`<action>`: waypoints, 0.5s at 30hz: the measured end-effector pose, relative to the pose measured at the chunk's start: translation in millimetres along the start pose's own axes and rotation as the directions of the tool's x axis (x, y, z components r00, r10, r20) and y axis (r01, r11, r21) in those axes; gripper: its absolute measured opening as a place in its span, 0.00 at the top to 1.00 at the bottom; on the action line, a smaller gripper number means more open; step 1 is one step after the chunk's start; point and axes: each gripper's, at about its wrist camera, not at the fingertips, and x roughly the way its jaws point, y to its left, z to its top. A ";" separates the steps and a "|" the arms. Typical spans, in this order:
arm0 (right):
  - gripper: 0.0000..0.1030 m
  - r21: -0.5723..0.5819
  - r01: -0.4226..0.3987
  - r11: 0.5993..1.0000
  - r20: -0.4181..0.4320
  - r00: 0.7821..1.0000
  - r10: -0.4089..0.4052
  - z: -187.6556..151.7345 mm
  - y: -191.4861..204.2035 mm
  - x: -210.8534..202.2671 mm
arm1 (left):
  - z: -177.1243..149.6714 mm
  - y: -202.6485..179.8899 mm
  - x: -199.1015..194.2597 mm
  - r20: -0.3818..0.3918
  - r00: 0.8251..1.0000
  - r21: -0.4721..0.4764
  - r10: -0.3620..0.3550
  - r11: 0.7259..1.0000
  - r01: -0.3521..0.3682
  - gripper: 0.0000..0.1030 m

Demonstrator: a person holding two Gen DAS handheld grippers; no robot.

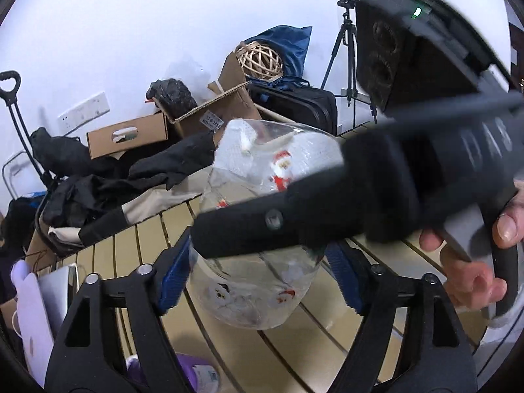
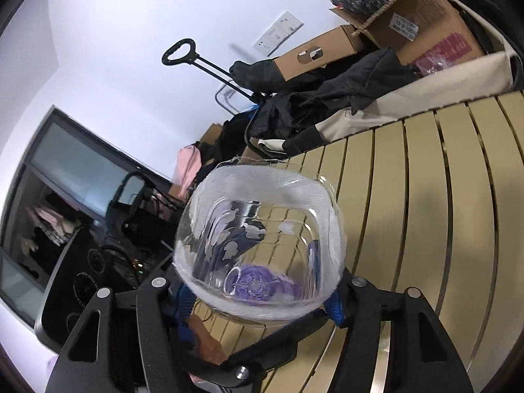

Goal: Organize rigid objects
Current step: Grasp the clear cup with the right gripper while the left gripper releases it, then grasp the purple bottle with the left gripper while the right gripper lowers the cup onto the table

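A clear plastic jar [image 1: 258, 281] printed with small Santa figures is held above the slatted table [image 1: 294, 353]. My left gripper [image 1: 255, 278] is shut on its lower body, blue pads on both sides. My right gripper [image 2: 258, 298] crosses the left wrist view as a blurred black body [image 1: 360, 190] held by a hand [image 1: 471, 271]. In the right wrist view I look into the jar's open mouth [image 2: 262, 239]; the right blue pads sit at either side of its rim, seemingly gripping it. A purple object [image 2: 258, 285] shows through the jar.
Past the table's far edge lie black clothes [image 1: 108, 183], cardboard boxes [image 1: 127, 137], a wicker ball [image 1: 260, 60], a black case [image 1: 304, 108] and a tripod [image 1: 347, 49]. A trolley handle [image 2: 178, 52] stands by the wall. A laptop [image 1: 54, 294] lies at the left.
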 end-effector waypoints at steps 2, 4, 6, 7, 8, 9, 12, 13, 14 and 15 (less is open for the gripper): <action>0.37 -0.137 0.130 0.982 0.038 0.991 -0.126 0.5 20.8 -3.6 | -1.7 0.2 -6.6 0.029 0.995 0.053 0.094 0.994 -0.096 0.00; 0.37 -0.247 0.217 0.945 0.075 0.976 -0.204 2.0 38.8 -3.4 | -4.9 -5.2 -15.8 0.106 0.980 0.136 0.168 0.974 -0.181 0.00; 0.37 -0.304 0.272 0.913 0.098 0.962 -0.254 4.9 51.1 -0.4 | -11.9 -11.4 -15.3 0.191 0.951 0.209 0.243 0.936 -0.282 0.00; 0.37 -0.330 0.301 0.895 0.111 0.953 -0.280 6.4 55.8 2.2 | -15.1 -13.2 -11.0 0.203 0.943 0.232 0.265 0.922 -0.309 0.00; 0.37 -0.353 0.328 0.877 0.119 0.945 -0.305 8.5 58.9 7.2 | -17.8 -10.5 -3.7 0.194 0.942 0.239 0.275 0.918 -0.317 0.00; 0.37 -0.363 0.345 0.865 0.122 0.939 -0.323 10.6 59.2 12.0 | -20.0 -4.6 3.1 0.174 0.948 0.220 0.267 0.928 -0.302 0.00; 0.36 -0.353 0.349 0.868 0.079 0.936 -0.344 14.0 46.0 28.8 | -22.7 5.1 19.0 0.114 0.953 0.211 0.280 0.931 -0.298 0.00; 0.36 -0.335 0.336 0.880 0.065 0.940 -0.334 14.4 40.7 32.2 | -22.0 2.5 17.9 0.124 0.946 0.221 0.301 0.921 -0.322 0.00; 0.36 -0.318 0.330 0.889 0.058 0.942 -0.329 14.9 35.4 33.2 | -21.2 -1.4 13.4 0.155 0.932 0.226 0.329 0.906 -0.357 0.00; 0.36 -0.311 0.338 0.888 0.058 0.940 -0.337 13.0 31.8 32.2 | -21.7 -5.5 7.6 0.186 0.914 0.231 0.361 0.888 -0.397 0.00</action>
